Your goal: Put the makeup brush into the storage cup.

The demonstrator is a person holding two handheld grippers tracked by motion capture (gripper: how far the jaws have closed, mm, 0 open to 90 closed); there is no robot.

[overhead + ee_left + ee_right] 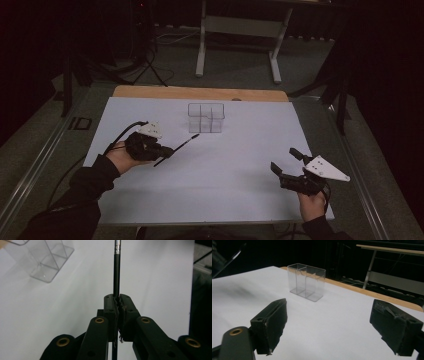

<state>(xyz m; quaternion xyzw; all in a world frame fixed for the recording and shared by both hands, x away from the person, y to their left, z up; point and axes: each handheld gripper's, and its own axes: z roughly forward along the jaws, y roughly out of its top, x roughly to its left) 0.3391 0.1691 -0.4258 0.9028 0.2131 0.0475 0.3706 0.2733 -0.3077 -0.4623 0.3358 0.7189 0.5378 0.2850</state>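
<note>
1. Your left gripper (165, 150) has its fingers (111, 307) clamped tight on a thin black pen (116, 275). The pen sticks straight out past the fingertips, with its metal band near the far end.
2. In the high view the pen (180, 147) slants up and to the right from the fingers. Its tip stops just short of the clear organizer (205, 118).
3. In the left gripper view, the organizer (42, 260) sits up and left of the fingers, apart from the pen. Its compartments are open on top.
4. Your left hand (122, 157) is cupped under the gripper, palm turned in, with the sleeve coming in from the lower left. The fingers point right, toward the organizer.
5. Your right gripper (286, 165) has its fingers (270, 325) spread wide with nothing between them. It is held low by the right front part of the worktop (235, 175).
6. There is bare white worktop between the right fingers and the organizer (306, 281), which stands straight ahead and well apart.
7. The wooden back edge of the worktop runs just behind the organizer. The right edge lies close beside your right hand (312, 205).
</note>
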